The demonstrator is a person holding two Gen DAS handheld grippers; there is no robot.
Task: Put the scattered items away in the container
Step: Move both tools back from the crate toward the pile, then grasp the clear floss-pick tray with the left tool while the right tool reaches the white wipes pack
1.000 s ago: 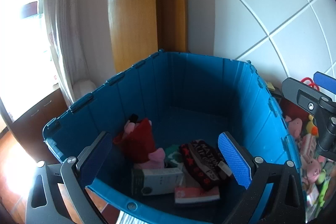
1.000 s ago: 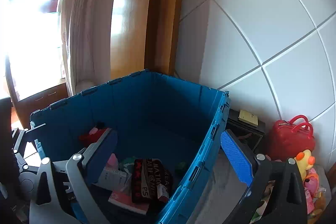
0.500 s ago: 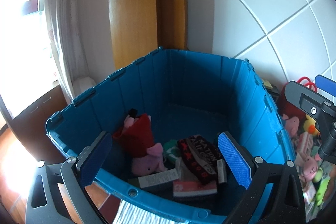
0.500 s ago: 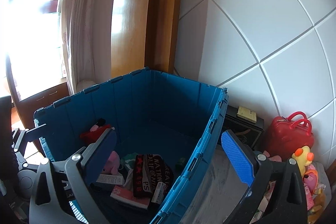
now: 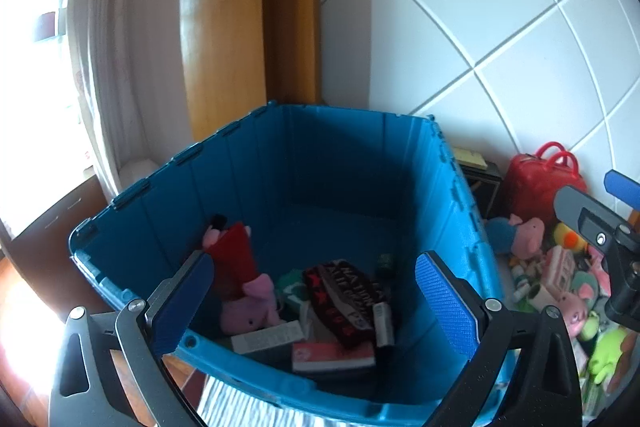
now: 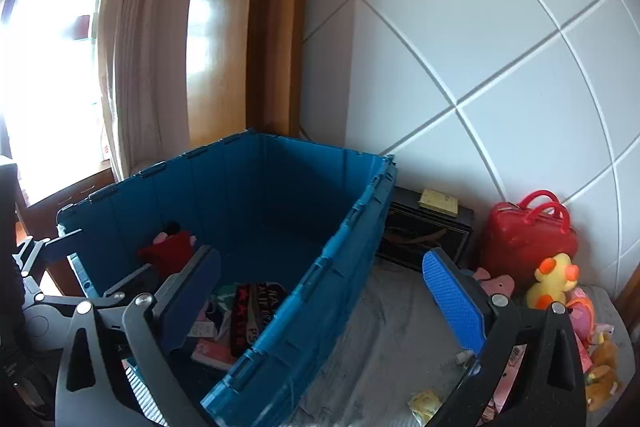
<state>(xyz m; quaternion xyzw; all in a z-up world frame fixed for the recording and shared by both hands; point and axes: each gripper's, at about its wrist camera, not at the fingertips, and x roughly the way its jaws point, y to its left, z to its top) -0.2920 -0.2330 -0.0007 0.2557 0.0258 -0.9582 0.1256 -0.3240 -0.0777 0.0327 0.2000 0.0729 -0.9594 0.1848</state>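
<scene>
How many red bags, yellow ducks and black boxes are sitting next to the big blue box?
red bag: 1
yellow duck: 1
black box: 1
Total: 3

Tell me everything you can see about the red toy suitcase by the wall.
The red toy suitcase looks like glossy hard plastic, boxy with rounded corners and two looped red handles on top. It stands upright and closed against the white tiled wall, to the right of a black box. A yellow duck toy sits in front of it and seems to lean on it. In the left wrist view it rises behind a pile of plush toys.
</scene>
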